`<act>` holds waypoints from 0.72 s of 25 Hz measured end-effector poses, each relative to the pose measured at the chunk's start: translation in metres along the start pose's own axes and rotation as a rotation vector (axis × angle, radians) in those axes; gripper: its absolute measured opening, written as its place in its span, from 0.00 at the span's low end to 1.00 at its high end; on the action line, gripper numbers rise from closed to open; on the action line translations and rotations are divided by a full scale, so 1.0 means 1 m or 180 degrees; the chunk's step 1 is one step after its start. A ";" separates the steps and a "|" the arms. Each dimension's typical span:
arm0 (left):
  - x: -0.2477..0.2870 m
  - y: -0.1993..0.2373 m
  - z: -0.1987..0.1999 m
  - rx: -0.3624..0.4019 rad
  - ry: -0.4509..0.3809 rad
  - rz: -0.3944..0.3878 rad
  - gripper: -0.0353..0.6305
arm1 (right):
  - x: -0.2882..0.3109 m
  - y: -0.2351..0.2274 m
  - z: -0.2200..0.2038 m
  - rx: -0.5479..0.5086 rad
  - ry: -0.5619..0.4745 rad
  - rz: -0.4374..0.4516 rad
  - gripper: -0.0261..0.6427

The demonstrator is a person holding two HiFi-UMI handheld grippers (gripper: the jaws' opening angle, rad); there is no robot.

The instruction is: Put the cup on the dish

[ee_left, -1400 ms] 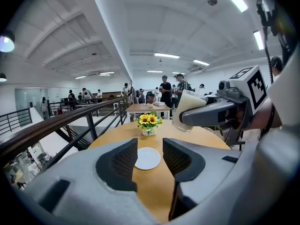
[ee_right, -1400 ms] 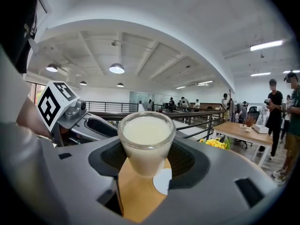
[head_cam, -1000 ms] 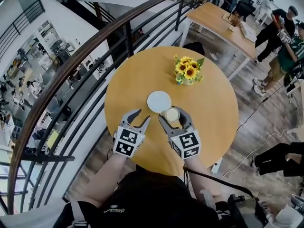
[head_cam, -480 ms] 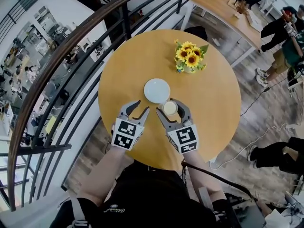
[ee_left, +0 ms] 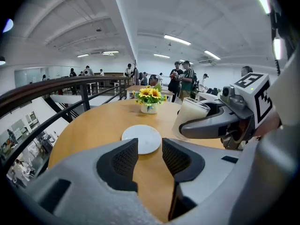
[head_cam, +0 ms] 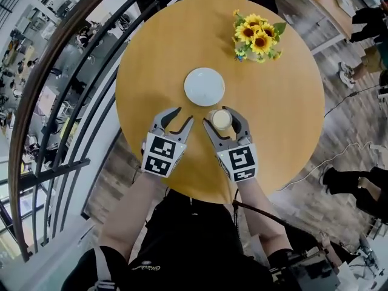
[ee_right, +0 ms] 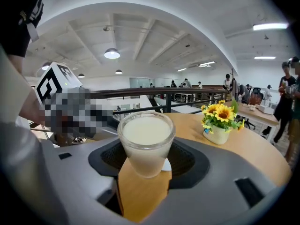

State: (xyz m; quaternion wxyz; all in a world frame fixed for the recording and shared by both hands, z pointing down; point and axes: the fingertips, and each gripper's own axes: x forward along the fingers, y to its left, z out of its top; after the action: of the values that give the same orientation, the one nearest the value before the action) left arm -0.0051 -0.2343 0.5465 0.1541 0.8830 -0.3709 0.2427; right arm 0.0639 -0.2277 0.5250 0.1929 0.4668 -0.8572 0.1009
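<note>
Wooden round worktop [head_cam: 151,53], and we hold both hand-held grippers low over its near side. Our right hand-held gripper [head_cam: 221,120] is clamped on the cup [ee_right: 146,142], a clear glass full of milky-white liquid, w/ a pad on each side. We have the cup just beside the white dish [head_cam: 204,86], at its near-right edge, not on it. Our left hand-held gripper [head_cam: 182,115] is empty, jaws a little apart, nothing btwn them. Sunflowers in a small pot [head_cam: 257,36] stand at the far right, well apart from the dish
</note>
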 end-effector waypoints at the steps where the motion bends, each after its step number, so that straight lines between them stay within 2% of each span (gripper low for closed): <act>1: 0.004 0.000 -0.006 -0.0009 0.0030 -0.0016 0.30 | 0.002 0.000 -0.008 -0.0001 0.0045 0.0002 0.42; 7: 0.017 0.008 -0.024 -0.0113 0.0097 -0.0031 0.30 | 0.017 0.002 -0.032 0.0043 0.0172 0.0018 0.42; 18: 0.028 0.008 -0.023 -0.0171 0.0089 -0.0062 0.29 | 0.038 -0.004 -0.028 -0.0013 0.0204 0.0066 0.42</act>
State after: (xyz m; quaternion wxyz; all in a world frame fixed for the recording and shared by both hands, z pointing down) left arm -0.0012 -0.2460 0.5815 0.1853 0.8787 -0.3666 0.2434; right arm 0.0553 -0.2489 0.5663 0.2202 0.4540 -0.8555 0.1161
